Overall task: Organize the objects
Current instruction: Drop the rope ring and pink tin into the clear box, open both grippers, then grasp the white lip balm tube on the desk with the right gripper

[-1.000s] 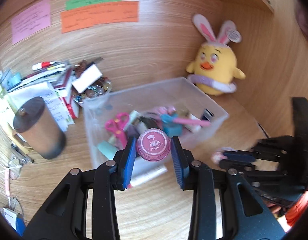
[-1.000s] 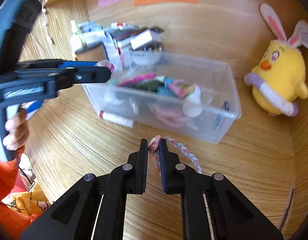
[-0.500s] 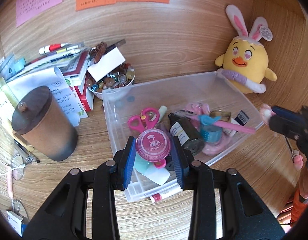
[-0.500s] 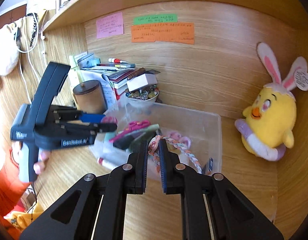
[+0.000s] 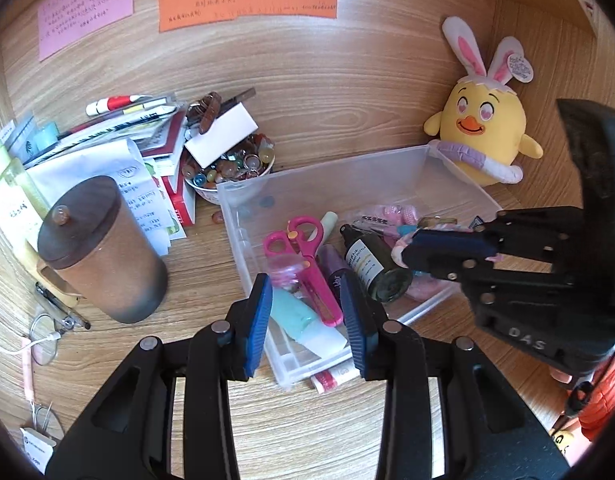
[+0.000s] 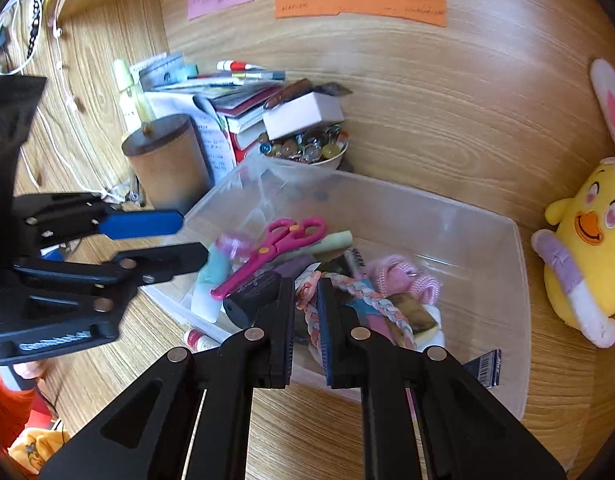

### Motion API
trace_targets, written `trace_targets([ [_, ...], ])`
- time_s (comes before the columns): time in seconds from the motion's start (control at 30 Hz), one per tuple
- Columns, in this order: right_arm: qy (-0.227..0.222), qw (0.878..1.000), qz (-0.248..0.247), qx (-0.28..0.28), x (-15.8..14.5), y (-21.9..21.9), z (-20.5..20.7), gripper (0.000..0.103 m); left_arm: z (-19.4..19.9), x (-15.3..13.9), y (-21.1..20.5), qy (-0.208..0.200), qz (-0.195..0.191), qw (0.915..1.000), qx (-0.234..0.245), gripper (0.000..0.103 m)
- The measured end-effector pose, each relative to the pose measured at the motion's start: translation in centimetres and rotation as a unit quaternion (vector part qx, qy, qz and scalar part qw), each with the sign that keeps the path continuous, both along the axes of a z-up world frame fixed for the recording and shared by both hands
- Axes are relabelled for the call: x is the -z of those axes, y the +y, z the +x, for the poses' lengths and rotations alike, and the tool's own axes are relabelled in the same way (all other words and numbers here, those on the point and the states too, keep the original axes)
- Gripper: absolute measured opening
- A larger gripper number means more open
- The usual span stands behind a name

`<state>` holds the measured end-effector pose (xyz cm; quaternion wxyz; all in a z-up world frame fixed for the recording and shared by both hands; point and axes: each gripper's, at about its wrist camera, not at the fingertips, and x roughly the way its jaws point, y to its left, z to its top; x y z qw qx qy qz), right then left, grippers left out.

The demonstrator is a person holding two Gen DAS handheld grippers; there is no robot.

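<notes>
A clear plastic bin [image 5: 391,160] [image 6: 519,264] sits on the wooden desk, holding pink scissors [image 5: 307,256] [image 6: 275,248], a dark bottle [image 5: 371,264], a teal tube [image 5: 303,320] and other small items. My left gripper [image 5: 307,316] is open and empty above the bin's near corner; a blurred pink jar [image 5: 285,272] [image 6: 233,244] lies in the bin below it. My right gripper [image 6: 306,312] is shut on a braided pink cord [image 6: 371,304], held over the bin's middle. It also shows in the left wrist view [image 5: 447,246].
A brown lidded canister [image 5: 99,248] [image 6: 167,160] stands left of the bin. A bowl of beads [image 5: 231,168] [image 6: 307,148] and stacked papers [image 5: 107,152] sit behind. A yellow plush chick [image 5: 483,128] [image 6: 587,248] is at the right. A small tube [image 5: 335,376] lies before the bin.
My left gripper has opened and let the pink jar drop into the bin. My right gripper has moved the braided cord forward over the bin.
</notes>
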<state>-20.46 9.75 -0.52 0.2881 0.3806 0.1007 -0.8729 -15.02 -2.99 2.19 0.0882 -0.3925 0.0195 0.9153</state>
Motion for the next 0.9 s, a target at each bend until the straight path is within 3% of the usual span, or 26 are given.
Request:
trace_targets([
  [0.07,-0.004,1.000,0.005,-0.006,0.1,-0.2,0.2,0.010,0.4,-0.1,-0.2,0.002,0.000,1.0000,0.002,0.035],
  [0.23,0.002,1.000,0.001,-0.015,-0.7,-0.1,1.6,0.024,1.9,0.0,-0.8,0.001,0.000,1.0000,0.008,0.035],
  [0.47,0.012,0.998,-0.006,-0.067,-1.3,-0.1,5.4,0.026,4.5,1.5,-0.6,-0.015,0.002,0.9995,0.029,0.036],
  [0.7,-0.012,0.997,0.025,-0.067,1.8,0.0,6.8,0.026,5.1,5.6,0.5,-0.070,-0.017,0.9963,0.047,0.036],
  [0.9,-0.063,0.996,0.048,-0.050,5.2,0.0,5.0,0.027,3.1,7.6,0.9,-0.103,-0.024,0.9934,0.042,0.036],
])
